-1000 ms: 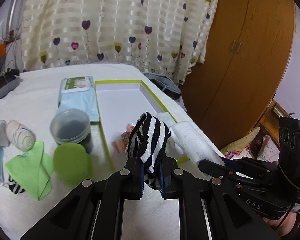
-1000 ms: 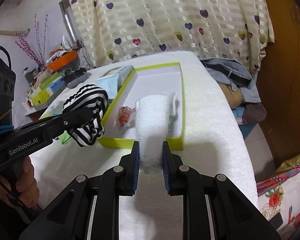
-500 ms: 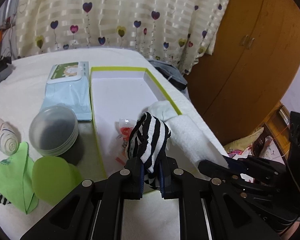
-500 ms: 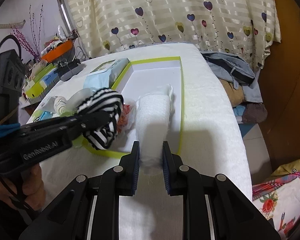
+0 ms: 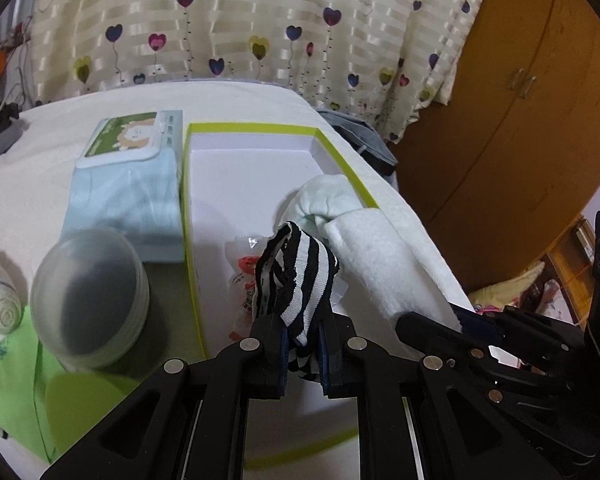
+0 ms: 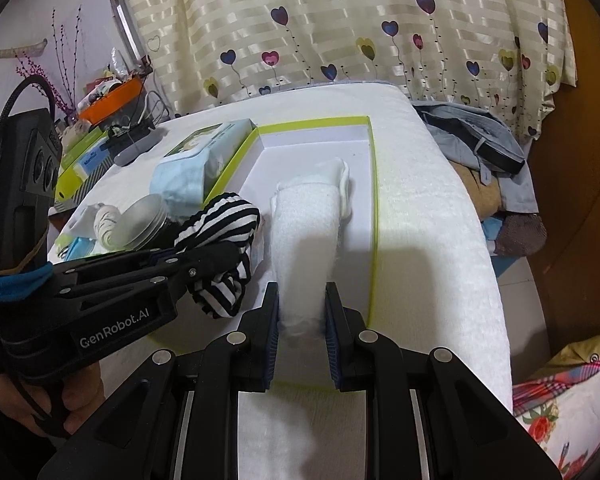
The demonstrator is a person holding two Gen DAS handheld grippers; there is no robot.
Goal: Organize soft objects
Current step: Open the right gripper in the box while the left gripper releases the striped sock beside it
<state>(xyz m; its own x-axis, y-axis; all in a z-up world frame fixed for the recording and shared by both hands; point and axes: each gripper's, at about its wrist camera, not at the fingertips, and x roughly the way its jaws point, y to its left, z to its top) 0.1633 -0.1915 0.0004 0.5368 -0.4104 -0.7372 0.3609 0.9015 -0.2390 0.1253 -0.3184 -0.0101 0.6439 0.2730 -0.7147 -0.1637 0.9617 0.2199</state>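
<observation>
My left claw [image 5: 303, 354] is clamped on a striped sock [image 5: 296, 276], my right claw [image 6: 302, 326] on a rolled white towel [image 6: 306, 232]; next I lower both into the green-edged box [image 5: 240, 172].

The right gripper [image 6: 302, 312] is clamped on the near end of a rolled white towel [image 6: 306, 228], which reaches forward over the white tray with the lime-green rim [image 6: 374, 200]. Just to its left, the left gripper [image 6: 204, 268] pinches a black-and-white striped sock [image 6: 220, 240] that bulges above and hangs below its fingers, over the tray's near left part. The tray lies on a white-covered table [image 6: 428, 216]. Beside the tray's left wall sit a pale blue wet-wipes pack [image 6: 192, 164], a clear round lidded container [image 6: 144, 222] and a rolled cream sock [image 6: 106, 220]. A heart-patterned curtain [image 6: 340, 20] hangs behind.
</observation>
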